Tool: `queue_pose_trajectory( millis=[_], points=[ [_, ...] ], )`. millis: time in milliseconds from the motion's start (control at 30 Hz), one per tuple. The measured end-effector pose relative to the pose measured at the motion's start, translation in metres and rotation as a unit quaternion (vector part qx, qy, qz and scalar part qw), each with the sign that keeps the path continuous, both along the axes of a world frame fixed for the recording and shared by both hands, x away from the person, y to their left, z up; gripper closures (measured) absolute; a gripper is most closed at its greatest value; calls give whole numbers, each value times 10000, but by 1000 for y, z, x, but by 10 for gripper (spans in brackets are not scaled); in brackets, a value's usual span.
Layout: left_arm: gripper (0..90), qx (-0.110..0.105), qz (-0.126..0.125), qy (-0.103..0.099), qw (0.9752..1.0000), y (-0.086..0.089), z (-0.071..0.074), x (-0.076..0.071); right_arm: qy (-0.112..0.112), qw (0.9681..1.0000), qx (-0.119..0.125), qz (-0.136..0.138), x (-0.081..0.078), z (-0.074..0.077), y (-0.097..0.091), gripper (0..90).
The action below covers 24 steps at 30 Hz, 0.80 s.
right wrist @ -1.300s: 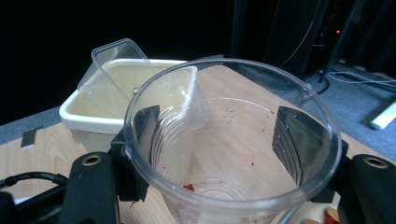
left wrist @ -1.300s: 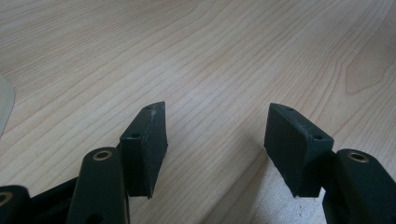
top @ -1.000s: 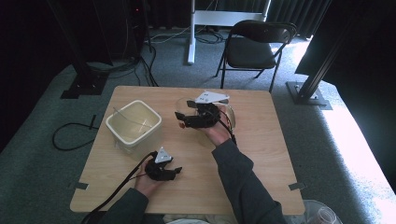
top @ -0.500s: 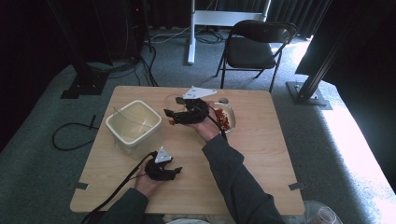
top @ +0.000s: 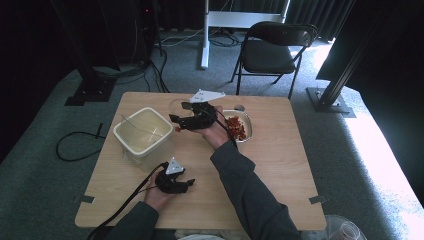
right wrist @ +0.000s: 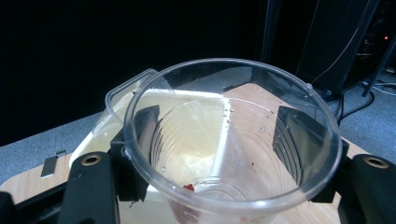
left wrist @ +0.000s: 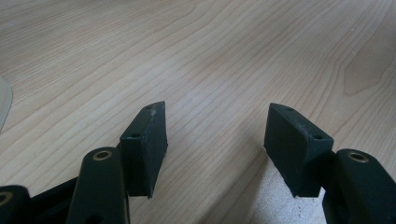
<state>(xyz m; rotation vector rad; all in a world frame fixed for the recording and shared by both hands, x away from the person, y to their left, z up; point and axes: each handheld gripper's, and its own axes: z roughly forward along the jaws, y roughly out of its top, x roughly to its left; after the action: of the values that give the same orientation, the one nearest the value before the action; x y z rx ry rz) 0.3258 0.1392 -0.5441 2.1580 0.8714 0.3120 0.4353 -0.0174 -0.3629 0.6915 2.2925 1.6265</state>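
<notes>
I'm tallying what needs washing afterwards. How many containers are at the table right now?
3: a square cream tub on the table's left, a clear plastic cup clamped in the right tongs beside it, and a clear bowl of red bits behind that hand.

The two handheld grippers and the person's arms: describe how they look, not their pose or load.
Both the left gripper and right gripper are black, each topped by a grey three-cornered plate. Their tongs end in flat, rectangular black pads fixed with small screws, with brass-coloured pivots behind. A black cable trails from the left one. The person wears dark grey-blue long sleeves.
</notes>
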Motion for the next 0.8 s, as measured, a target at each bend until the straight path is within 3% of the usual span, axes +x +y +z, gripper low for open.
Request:
queue_pose_trajectory(
  millis=[367, 800],
  points=[
    [401, -12, -12, 6, 10000, 0, 0, 0, 33, 9997, 154, 163, 6, 1, 18, 320],
    [401, -11, -18, 12, 10000, 0, 0, 0, 34, 9995, 59, 322, 17, -2, 52, 316]
  ],
)
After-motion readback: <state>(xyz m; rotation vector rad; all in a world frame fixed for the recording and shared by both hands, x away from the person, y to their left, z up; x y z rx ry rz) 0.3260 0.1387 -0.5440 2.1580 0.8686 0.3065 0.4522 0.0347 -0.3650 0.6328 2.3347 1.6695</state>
